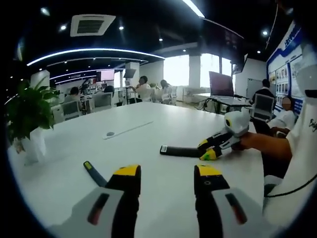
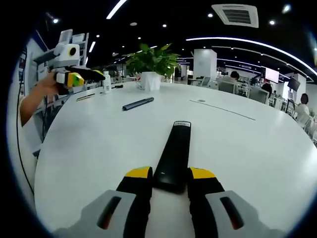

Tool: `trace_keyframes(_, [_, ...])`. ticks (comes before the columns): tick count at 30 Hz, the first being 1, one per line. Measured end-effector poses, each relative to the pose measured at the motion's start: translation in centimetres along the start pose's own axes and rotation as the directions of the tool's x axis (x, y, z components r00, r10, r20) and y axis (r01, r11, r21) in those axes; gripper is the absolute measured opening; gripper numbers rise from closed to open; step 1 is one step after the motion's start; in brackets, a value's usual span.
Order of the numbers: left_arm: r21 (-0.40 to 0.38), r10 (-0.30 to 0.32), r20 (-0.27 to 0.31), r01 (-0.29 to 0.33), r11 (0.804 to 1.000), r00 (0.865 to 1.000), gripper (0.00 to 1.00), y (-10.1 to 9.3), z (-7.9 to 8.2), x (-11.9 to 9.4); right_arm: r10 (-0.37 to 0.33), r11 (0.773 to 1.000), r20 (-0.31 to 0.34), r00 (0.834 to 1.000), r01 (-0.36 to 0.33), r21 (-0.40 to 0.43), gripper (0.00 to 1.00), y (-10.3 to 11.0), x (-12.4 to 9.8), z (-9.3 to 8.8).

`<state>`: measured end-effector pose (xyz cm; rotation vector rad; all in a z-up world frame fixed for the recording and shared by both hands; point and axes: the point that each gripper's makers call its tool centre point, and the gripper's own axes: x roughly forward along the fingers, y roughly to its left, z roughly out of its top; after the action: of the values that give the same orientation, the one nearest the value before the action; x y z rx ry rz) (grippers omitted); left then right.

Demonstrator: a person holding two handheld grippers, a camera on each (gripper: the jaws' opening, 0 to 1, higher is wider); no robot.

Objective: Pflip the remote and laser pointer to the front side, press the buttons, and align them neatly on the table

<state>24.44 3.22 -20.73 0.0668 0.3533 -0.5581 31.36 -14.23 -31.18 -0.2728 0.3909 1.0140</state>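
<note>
Big white table (image 2: 257, 148) first, round edge, plant pot (image 2: 151, 79) at the far side. Right gripper (image 2: 171, 181) clamped narrow on the near end of the remote (image 2: 174, 153), so looks like the flip step for that one; next probably needs a roll of the wrist to get the buttons up. Plain black back showing, small label at the far tip. Left gripper (image 1: 166, 178) hanging wide, holding nothing. Laser pointer (image 2: 138, 103) lying mid-table, well apart from the remote, slim and dark, untouched.
</note>
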Motion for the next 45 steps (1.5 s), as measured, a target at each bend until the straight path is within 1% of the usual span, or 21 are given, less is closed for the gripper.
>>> trace_keyframes(2, [-0.035, 0.015, -0.024, -0.015, 0.999, 1.0, 0.45, 0.3, -0.5, 0.1, -0.004, 1.0, -0.002, 1.0, 0.004, 0.002, 0.31, 0.0, 0.0, 0.0])
trace_keyframes(5, [-0.056, 0.023, -0.021, -0.024, 0.998, 1.0, 0.46, 0.6, -0.5, 0.2, -0.007, 1.0, -0.001, 1.0, 0.007, 0.0, 0.31, -0.1, 0.0, 0.0])
trace_keyframes(7, [-0.052, 0.021, -0.009, -0.021, 0.998, 1.0, 0.45, 0.7, 0.0, 0.2, -0.008, 1.0, -0.002, 1.0, 0.008, 0.001, 0.31, 0.0, 0.0, 0.0])
trace_keyframes(10, [-0.023, 0.031, 0.0, -0.031, 0.999, 1.0, 0.45, 1.1, 0.9, 0.5, -0.02, 1.0, -0.005, 1.0, 0.02, -0.017, 0.31, 0.0, 0.0, 0.1])
trace_keyframes(13, [-0.003, 0.035, 0.0, -0.035, 0.999, 0.999, 0.44, 1.3, 1.4, 1.0, -0.029, 0.999, -0.007, 1.0, 0.028, -0.031, 0.31, -0.1, 0.0, 0.1])
trace_keyframes(16, [0.004, 0.022, -0.01, -0.022, 1.0, 1.0, 0.44, 0.9, 1.2, 1.5, -0.024, 0.999, -0.005, 1.0, 0.024, -0.035, 0.31, -0.1, 0.0, 0.1])
trace_keyframes(19, [0.016, 0.009, -0.034, -0.008, 1.0, 0.999, 0.44, 0.4, 0.7, 1.8, -0.026, 0.999, -0.005, 1.0, 0.025, -0.047, 0.31, -0.1, 0.0, 0.2])
trace_keyframes(23, [-0.022, 0.008, -0.023, -0.009, 1.0, 1.0, 0.44, 0.4, 0.4, 1.9, -0.023, 0.998, -0.004, 1.0, 0.023, -0.059, 0.31, -0.1, 0.0, 0.2])
trace_keyframes(25, [-0.025, 0.012, -0.033, -0.013, 1.0, 0.999, 0.44, 0.4, 0.1, 2.1, -0.019, 0.998, -0.003, 1.0, 0.019, -0.059, 0.31, -0.1, 0.0, 0.2])
trace_keyframes(31, [0.016, 0.003, -0.055, -0.003, 1.0, 0.998, 0.43, 0.6, 0.1, 2.9, -0.015, 0.999, 0.001, 1.0, 0.015, -0.05, 0.31, -0.1, 0.1, 0.2])
trace_keyframes(33, [0.031, -0.007, -0.066, 0.009, 0.999, 0.998, 0.44, 0.6, 0.0, 3.0, -0.014, 0.998, 0.001, 1.0, 0.014, -0.062, 0.31, -0.1, 0.0, 0.2])
trace_keyframes(35, [0.043, -0.021, -0.048, 0.024, 0.999, 0.999, 0.44, 0.8, 0.4, 3.1, -0.015, 0.997, 0.001, 1.0, 0.015, -0.075, 0.31, -0.1, 0.1, 0.3])
trace_keyframes(36, [0.03, -0.016, -0.055, 0.018, 0.999, 0.998, 0.44, 1.1, 0.3, 3.1, -0.015, 0.997, 0.001, 1.0, 0.015, -0.074, 0.31, -0.1, 0.1, 0.2])
trace_keyframes(41, [0.043, 0.002, -0.065, 0.001, 0.999, 0.998, 0.44, 1.2, 0.1, 2.9, -0.021, 0.998, 0.007, 1.0, 0.021, -0.06, 0.31, -0.1, 0.0, 0.2])
trace_keyframes(45, [0.034, 0.009, -0.069, -0.007, 0.999, 0.998, 0.44, 1.4, -0.1, 3.0, -0.022, 0.998, 0.009, 1.0, 0.022, -0.055, 0.31, -0.2, 0.1, 0.2])
